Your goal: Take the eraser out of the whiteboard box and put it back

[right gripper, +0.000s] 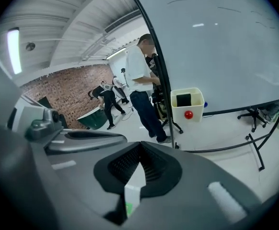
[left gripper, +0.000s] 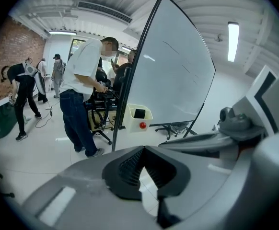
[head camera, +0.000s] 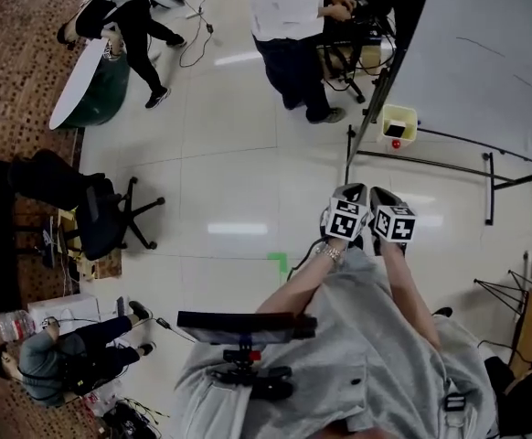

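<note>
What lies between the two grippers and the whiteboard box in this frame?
Head view: only bare floor, crossed by the whiteboard stand's black foot bar, lies short of the whiteboard box.

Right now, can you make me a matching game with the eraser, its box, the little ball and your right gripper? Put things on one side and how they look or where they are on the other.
Things:
1. eraser
2. whiteboard box
3. little ball
4. right gripper

Descriptions:
A. shut, holding nothing
B. red, on the box's front
C. black, inside the box
D. pale yellow, by the whiteboard's frame

Pairs: 1-C, 2-D, 3-B, 4-A
</note>
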Demonstrator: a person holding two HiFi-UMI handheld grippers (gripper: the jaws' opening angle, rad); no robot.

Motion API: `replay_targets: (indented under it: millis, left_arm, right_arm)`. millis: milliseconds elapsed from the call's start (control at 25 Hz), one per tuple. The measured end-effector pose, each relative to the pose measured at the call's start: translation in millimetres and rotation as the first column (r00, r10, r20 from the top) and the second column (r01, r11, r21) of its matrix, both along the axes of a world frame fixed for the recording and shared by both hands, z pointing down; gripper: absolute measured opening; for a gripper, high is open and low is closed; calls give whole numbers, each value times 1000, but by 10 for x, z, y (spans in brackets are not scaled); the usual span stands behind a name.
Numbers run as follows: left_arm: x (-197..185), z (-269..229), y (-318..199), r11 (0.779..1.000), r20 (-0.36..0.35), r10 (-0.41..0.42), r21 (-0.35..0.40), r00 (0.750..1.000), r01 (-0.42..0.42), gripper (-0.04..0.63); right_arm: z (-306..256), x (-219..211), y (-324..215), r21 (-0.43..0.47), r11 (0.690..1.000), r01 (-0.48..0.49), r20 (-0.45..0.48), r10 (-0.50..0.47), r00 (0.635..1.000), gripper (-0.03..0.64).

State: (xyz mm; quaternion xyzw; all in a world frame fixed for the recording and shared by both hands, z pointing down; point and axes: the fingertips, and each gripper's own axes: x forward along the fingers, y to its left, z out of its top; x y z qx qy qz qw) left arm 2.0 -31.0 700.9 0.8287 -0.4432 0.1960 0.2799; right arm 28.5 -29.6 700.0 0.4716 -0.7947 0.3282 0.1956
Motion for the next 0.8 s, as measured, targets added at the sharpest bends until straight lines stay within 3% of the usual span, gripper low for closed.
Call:
replay_targets:
  millis: [320, 560, 800]
  left_arm:
    - [50, -206, -101, 998, -7, -26, 54, 1000, 27, 3]
    - [205, -203, -92, 998, -5, -4, 56, 1000, 5, 3]
    - [127, -244, -60, 997, -16, -49, 66, 999, 50, 3]
  right_arm:
    - [-213, -56, -26, 40, 998, 48, 46, -50, 998, 5]
    - [-219, 155, -52, 36, 999, 33, 63, -35, 997, 4]
    - [-205, 56, 22, 27, 996, 86, 83, -88, 993, 5]
